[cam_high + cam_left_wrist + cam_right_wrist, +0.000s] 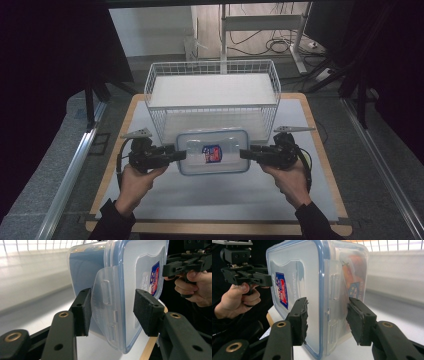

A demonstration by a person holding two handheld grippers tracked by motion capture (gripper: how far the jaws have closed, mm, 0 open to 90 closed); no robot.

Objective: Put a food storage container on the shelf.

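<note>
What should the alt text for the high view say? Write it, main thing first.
Two hand-held grippers, the left gripper and right gripper, clamp the short ends of a clear lidded container with a blue seal, holding it in front of a white wire basket on a white-topped table.

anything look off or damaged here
Little stands out. The box is held level between both grippers, lid on and latches down. Only oddity: the right gripper has frayed, ragged pads, while the left gripper has clean ones.

The clear container (212, 151) has a blue-rimmed lid and a red-and-blue label (212, 153); the wire basket (212, 102) is white.
</note>
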